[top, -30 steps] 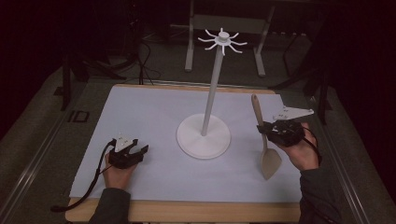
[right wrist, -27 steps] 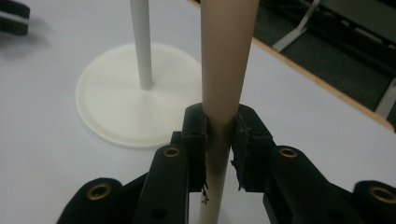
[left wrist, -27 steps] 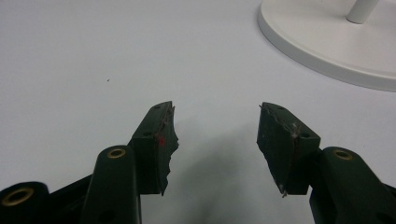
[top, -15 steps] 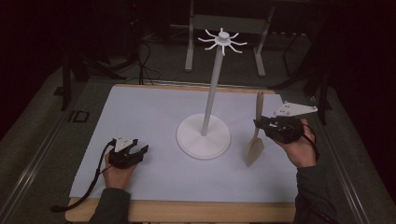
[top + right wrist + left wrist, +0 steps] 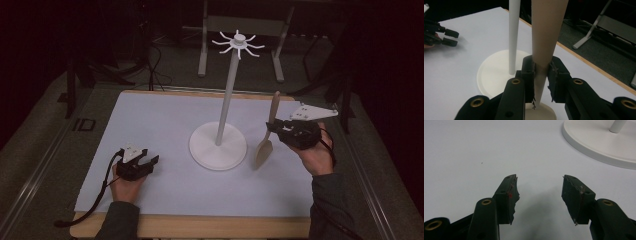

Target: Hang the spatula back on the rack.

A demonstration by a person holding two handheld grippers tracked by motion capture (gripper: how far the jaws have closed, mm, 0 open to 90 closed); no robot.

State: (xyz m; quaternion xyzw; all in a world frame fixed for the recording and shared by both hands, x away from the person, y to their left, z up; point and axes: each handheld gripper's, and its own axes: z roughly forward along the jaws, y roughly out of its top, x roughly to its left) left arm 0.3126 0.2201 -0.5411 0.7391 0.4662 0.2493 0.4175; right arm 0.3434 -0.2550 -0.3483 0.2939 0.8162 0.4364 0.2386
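- White sheet [image 5: 165, 125] covers the wooden table [image 5: 200, 227] across the middle of the high view; I read it as a plain backdrop that makes everything easy to pick out.
- The white stand [image 5: 218, 147] sits mid-frame, its pole rising to a ring of hooks [image 5: 239, 41] at top centre, presumably for hanging utensils.
- The wooden spatula [image 5: 267, 135] is right of the stand, off the sheet, nearly upright with blade down and handle tip up. I'd guess that's so its top end can meet a hook.
- My right gripper [image 5: 274, 129] is clamped on the spatula's handle; in the right gripper view both pads press the tan shaft [image 5: 541, 65].
- My left gripper [image 5: 146, 161] rests at lower left, jaws wide apart and empty, parked clear of the work.
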